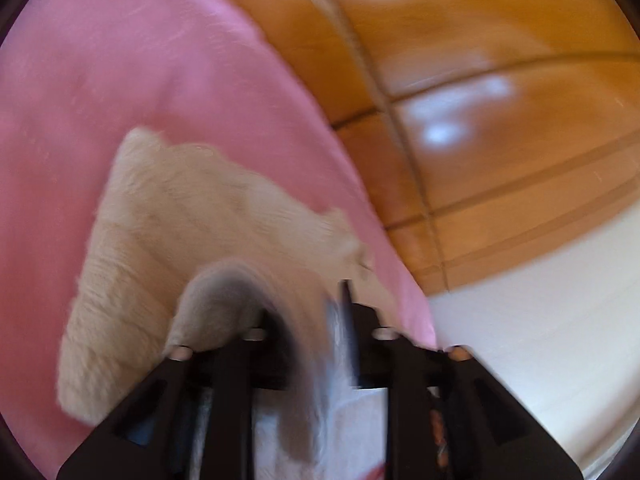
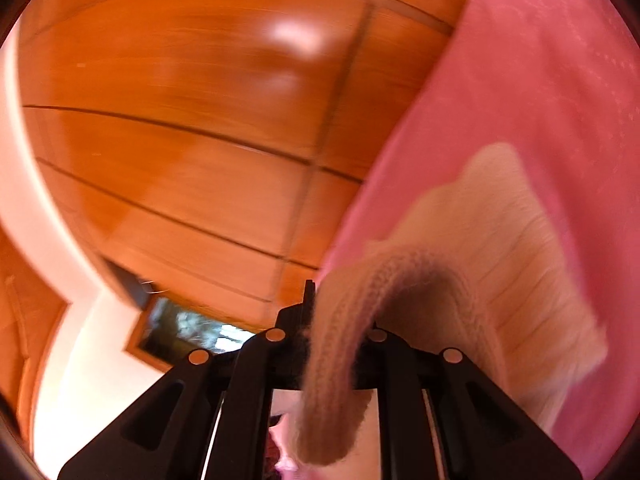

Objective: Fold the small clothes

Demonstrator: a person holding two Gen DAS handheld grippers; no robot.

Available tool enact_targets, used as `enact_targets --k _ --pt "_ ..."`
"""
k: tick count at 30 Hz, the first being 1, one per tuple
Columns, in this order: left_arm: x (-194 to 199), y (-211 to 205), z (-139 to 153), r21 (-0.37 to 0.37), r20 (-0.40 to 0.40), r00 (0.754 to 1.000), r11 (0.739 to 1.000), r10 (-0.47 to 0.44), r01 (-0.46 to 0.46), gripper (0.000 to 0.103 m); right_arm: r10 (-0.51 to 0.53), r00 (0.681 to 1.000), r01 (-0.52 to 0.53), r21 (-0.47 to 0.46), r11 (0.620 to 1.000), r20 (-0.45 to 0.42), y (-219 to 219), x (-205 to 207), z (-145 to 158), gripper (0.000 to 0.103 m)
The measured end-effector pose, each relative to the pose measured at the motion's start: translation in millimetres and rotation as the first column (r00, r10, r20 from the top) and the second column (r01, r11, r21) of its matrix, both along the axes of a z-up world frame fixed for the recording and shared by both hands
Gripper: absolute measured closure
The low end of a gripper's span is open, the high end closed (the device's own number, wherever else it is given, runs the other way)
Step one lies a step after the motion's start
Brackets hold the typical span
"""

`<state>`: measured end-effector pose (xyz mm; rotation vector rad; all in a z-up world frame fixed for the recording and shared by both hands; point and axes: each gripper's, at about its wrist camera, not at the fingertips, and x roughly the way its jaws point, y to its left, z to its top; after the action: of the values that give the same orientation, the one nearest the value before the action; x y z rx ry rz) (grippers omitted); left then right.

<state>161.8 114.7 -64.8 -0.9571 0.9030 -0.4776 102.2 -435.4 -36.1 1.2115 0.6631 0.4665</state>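
I hold the fuzzy cream knitted garment [image 1: 192, 216] pinched in both my left gripper [image 1: 304, 320] and right gripper [image 2: 340, 320]; it stretches away over the pink cloth [image 1: 100, 80].

Both views motion-blurred. Cream knit garment [image 1: 192, 232] covers the near part of the pink sheet [image 1: 100, 80]; a fold of it loops up across the left gripper [image 1: 304, 320], blocking the space ahead of its jaws. Same on the right gripper [image 2: 340, 320]: knit strip draped through. Pink sheet beyond the garment lies bare. Past the sheet's edge, wooden floor [image 1: 500, 160] open. White band [image 1: 540, 340] borders the floor, nature unclear.
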Motion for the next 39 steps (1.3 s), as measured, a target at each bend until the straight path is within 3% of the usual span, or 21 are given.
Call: enact_targets --k 3,5,7,10,12,13,15,16,17,22,25,27,28,30,34,37,39 --pt "1.2 2.4 -9.7 0.001 0.033 0.998 0.999 0.048 -0.048 0.072 -0.058 0.998 0.058 0.013 0.998 -0.013 -5.5 2.5 -15.2 0.069" --pt "-1.9 1.6 -6.8 0.033 0.073 0.996 0.998 0.045 -0.047 0.064 -0.107 0.994 0.106 0.039 0.994 0.021 -12.3 -3.7 -19.9 0.065" --pt "-4.9 -1.5 -0.7 0.05 0.113 0.993 0.998 0.026 -0.032 0.044 -0.142 0.989 0.141 0.022 0.99 0.036 -18.2 -7.3 -21.4 0.059" --pt "-8.2 -9.2 8.8 0.112 0.14 0.99 0.993 0.026 -0.042 0.032 -0.157 0.987 0.158 -0.044 0.987 0.023 -19.0 -10.5 -19.0 0.053" --pt "-13.4 -9.8 15.1 0.171 0.148 0.988 0.983 0.043 -0.069 0.028 -0.153 0.988 0.148 -0.164 0.975 -0.017 -10.6 -11.4 -6.2 0.046" --pt "-16.1 -9.8 18.7 0.199 0.157 0.985 0.975 0.071 -0.101 0.027 -0.147 0.989 0.137 -0.236 0.962 -0.027 -4.5 -12.0 2.1 0.037" --pt "-27.4 -4.2 26.9 0.273 0.166 0.971 0.938 0.171 -0.212 0.02 -0.155 0.987 0.123 -0.43 0.895 -0.04 16.7 -5.1 27.3 0.015" --pt "-32.1 -1.8 30.2 0.303 0.174 0.964 0.92 0.202 -0.248 0.019 -0.16 0.986 0.117 -0.524 0.844 -0.037 25.4 -2.5 39.6 0.015" --pt "-34.5 -1.5 32.5 0.326 0.181 0.959 0.907 0.217 -0.267 0.019 -0.158 0.987 0.111 -0.567 0.816 -0.034 34.1 2.0 43.5 0.015" --pt "-33.2 -10.1 22.9 0.391 0.128 0.971 0.89 0.201 -0.236 0.019 -0.167 0.984 0.063 -0.753 0.655 -0.063 66.1 29.9 54.9 0.004" --pt "-41.7 -15.0 20.2 0.405 0.135 0.975 0.889 0.174 -0.215 0.02 -0.159 0.984 0.011 -0.85 0.526 -0.086 87.4 39.2 49.5 0.002" --pt "-53.6 -17.9 24.0 0.409 0.158 0.978 0.892 0.138 -0.192 0.027 -0.148 0.983 -0.036 -0.907 0.419 -0.108 99.1 40.8 31.8 0.002" --pt "-57.4 -19.0 24.3 0.413 0.163 0.979 0.892 0.124 -0.182 0.032 -0.144 0.982 -0.055 -0.913 0.405 -0.123 98.6 44.2 22.3 0.002" --pt "-68.3 -18.8 22.4 0.422 0.172 0.98 0.891 0.102 -0.167 0.037 -0.124 0.978 -0.097 -0.898 0.428 -0.165 97.9 45.6 1.2 0.002" --pt "-88.6 -12.4 20.9 0.426 0.201 0.975 0.888 0.091 -0.171 0.051 -0.144 0.981 -0.054 -0.894 0.445 -0.131 94.3 39.2 2.3 0.002" --pt "-99.2 -8.9 21.7 0.44 0.205 0.976 0.883 0.074 -0.16 0.052 -0.155 0.982 -0.033 -0.903 0.429 -0.109 97.0 33.0 3.7 0.002" --pt "-103.5 -12.2 19.4 0.456 0.184 0.983 0.884 0.021 -0.104 0.052 -0.163 0.982 -0.02 -0.91 0.414 -0.096 99.1 30.8 4.9 0.002"
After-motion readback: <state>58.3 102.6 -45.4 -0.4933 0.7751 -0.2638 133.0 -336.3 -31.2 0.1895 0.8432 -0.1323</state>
